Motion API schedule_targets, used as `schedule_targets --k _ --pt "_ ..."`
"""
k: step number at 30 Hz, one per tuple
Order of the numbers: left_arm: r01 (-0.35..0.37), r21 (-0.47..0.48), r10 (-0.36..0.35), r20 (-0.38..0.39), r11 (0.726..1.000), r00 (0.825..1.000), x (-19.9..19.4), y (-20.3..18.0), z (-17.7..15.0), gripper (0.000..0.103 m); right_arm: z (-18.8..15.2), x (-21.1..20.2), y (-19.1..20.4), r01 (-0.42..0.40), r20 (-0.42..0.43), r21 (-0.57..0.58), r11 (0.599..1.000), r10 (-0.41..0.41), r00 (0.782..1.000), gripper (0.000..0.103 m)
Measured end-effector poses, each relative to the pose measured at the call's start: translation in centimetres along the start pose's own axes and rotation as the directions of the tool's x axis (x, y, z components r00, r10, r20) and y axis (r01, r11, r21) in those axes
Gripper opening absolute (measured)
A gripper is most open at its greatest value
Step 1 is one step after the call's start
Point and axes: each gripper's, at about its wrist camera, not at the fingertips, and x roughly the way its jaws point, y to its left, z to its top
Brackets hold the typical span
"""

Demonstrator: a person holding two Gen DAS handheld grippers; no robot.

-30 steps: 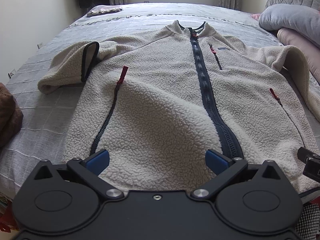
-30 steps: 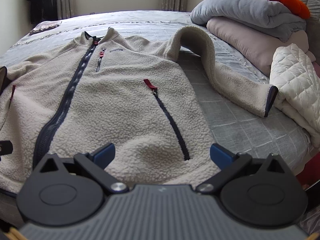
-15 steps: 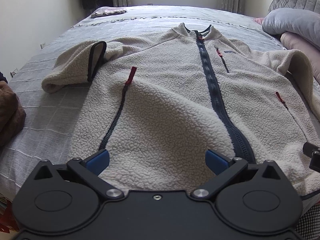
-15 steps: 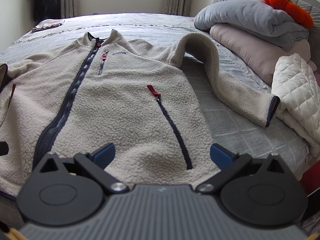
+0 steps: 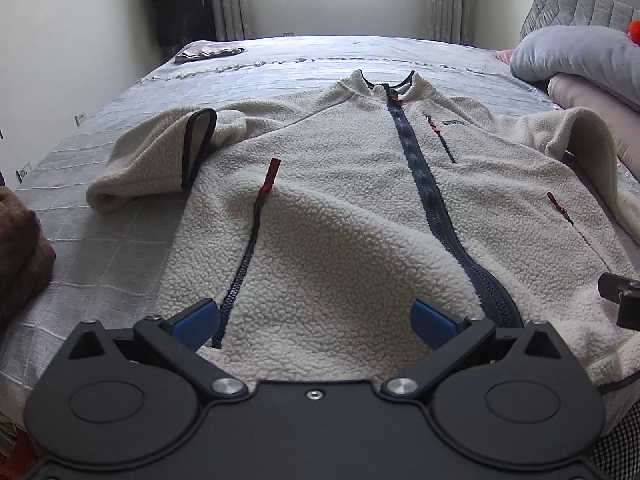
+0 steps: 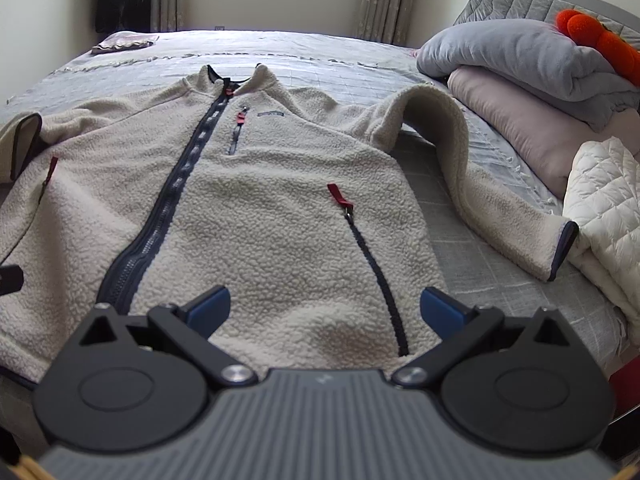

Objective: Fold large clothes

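Observation:
A cream fleece jacket with a dark blue front zipper and red pull tabs lies face up and spread out on the grey bed, collar far from me. Its left sleeve is folded back on itself; its right sleeve arches up and trails toward the bed's right edge. My left gripper hovers open over the hem's left half, nothing between its blue pads. My right gripper stands open over the hem's right half, near the pocket zipper. The right gripper's edge shows in the left wrist view.
Grey and pink folded bedding and a white quilted blanket pile up at the right by the headboard. A brown item sits at the bed's left edge. A small folded cloth lies at the far left corner.
Both cameras have tilted up and drawn back slightly, so the window and far wall show now. The jacket lies as before and both grippers stay open.

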Motion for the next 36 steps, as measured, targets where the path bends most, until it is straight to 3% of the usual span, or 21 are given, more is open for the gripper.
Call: schedule_targets --k 10,15,17,19,21,24,25,26,28,29,30,32,33,36 --pt "0.031 0.038 -0.031 0.007 0.999 0.999 0.1 1.5 -0.3 0.103 0.0 -0.2 -0.7 -0.061 0.057 -0.024 0.998 0.062 0.996 0.103" --pt "0.077 0.042 -0.075 -0.045 0.996 0.996 1.2 5.4 -0.3 0.103 -0.2 1.0 -3.5 -0.145 0.015 -0.004 0.989 0.145 0.989 0.103" --pt "0.055 0.007 -0.055 -0.092 0.998 0.994 2.1 7.8 -0.5 0.103 -0.7 1.8 -5.2 -0.173 -0.016 0.007 0.985 0.173 0.985 0.103" --pt "0.075 -0.047 -0.079 -0.113 0.996 0.990 2.8 10.5 -1.1 0.103 -1.1 2.7 -7.0 -0.191 -0.072 0.043 0.981 0.194 0.978 0.103" --pt "0.137 -0.133 -0.155 -0.135 0.982 0.979 3.5 12.9 -1.6 0.102 -1.7 3.6 -9.2 -0.218 -0.110 0.118 0.969 0.231 0.967 0.103" --pt "0.231 -0.237 -0.274 -0.167 0.944 0.947 4.8 15.0 -2.9 0.100 -3.0 5.1 -11.9 -0.271 -0.141 0.227 0.935 0.307 0.941 0.102" --pt "0.254 -0.259 -0.305 -0.180 0.932 0.935 5.2 15.2 -3.3 0.093 -3.5 5.6 -12.5 -0.287 -0.152 0.258 0.922 0.333 0.931 0.101" --pt "0.271 -0.276 -0.327 -0.185 0.922 0.927 5.5 15.3 -3.8 0.087 -4.0 6.0 -12.8 -0.303 -0.161 0.283 0.910 0.357 0.920 0.095" --pt "0.281 -0.262 -0.331 -0.168 0.923 0.929 5.2 14.8 -4.3 0.079 -5.0 6.7 -13.0 -0.328 -0.170 0.321 0.888 0.395 0.903 0.082" --pt "0.294 -0.254 -0.340 -0.159 0.921 0.927 4.9 14.5 -4.4 0.062 -5.3 6.6 -12.9 -0.326 -0.158 0.313 0.892 0.387 0.908 0.078" --pt "0.313 -0.272 -0.362 -0.153 0.910 0.919 4.6 14.4 -4.5 0.055 -5.4 6.3 -12.7 -0.329 -0.145 0.301 0.895 0.385 0.912 0.063" --pt "0.330 -0.274 -0.377 -0.139 0.903 0.916 4.0 14.3 -4.7 0.030 -5.4 5.8 -12.8 -0.335 -0.126 0.307 0.891 0.387 0.914 0.038" --pt "0.327 -0.266 -0.370 -0.129 0.907 0.920 3.5 14.4 -4.8 0.026 -5.3 5.7 -13.0 -0.332 -0.120 0.303 0.893 0.381 0.917 0.024" --pt "0.320 -0.252 -0.347 -0.067 0.913 0.936 0.9 15.4 -4.5 0.020 -4.8 4.2 -14.5 -0.327 -0.073 0.302 0.895 0.364 0.928 0.011"
